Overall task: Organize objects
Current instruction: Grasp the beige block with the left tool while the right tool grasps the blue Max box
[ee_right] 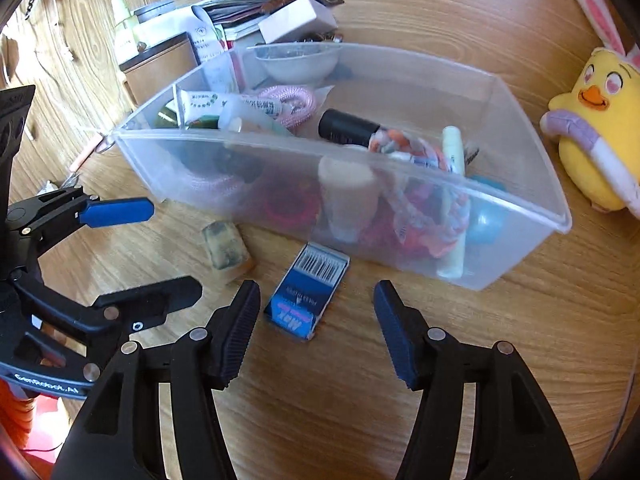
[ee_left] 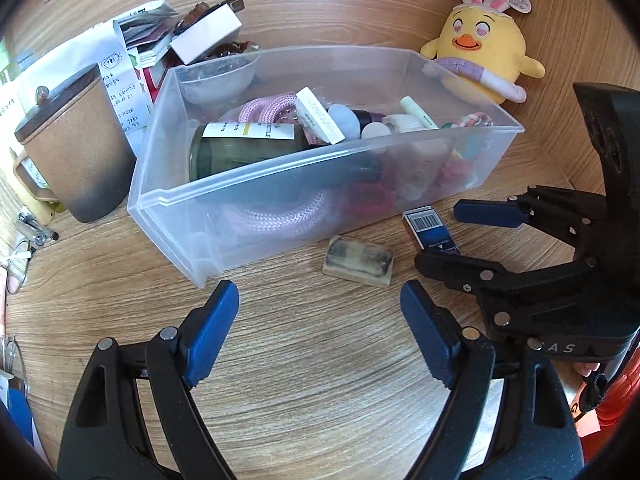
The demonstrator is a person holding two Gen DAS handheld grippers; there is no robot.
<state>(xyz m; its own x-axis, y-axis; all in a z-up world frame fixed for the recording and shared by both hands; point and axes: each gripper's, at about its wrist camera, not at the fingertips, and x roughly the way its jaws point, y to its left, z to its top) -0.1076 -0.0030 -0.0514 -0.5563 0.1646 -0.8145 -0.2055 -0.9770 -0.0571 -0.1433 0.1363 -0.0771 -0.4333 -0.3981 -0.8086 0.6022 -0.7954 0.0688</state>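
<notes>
A clear plastic bin (ee_left: pixel 280 216) (ee_right: pixel 520 256) on the wooden desk holds a green bottle (ee_left: pixel 244 150), pink rope (ee_left: pixel 264 110), tubes and other small items. In front of it lie a worn eraser (ee_left: pixel 358 261) (ee_right: pixel 225 249) and a small blue box with a barcode (ee_left: pixel 430 231) (ee_right: pixel 308 290). My left gripper (ee_left: pixel 320 320) (ee_right: pixel 160 248) is open and empty, just short of the eraser. My right gripper (ee_right: pixel 316 332) (ee_left: pixel 448 236) is open and empty, its jaws standing either side of the blue box's near end.
A yellow chick plush (ee_left: pixel 484 56) (ee_right: pixel 596 136) sits right of the bin. A brown lidded mug (ee_left: pixel 76 148) (ee_right: pixel 160 64), papers and a white box (ee_left: pixel 206 32) (ee_right: pixel 298 20) crowd the left and back. Small metal items (ee_left: pixel 36 232) lie at far left.
</notes>
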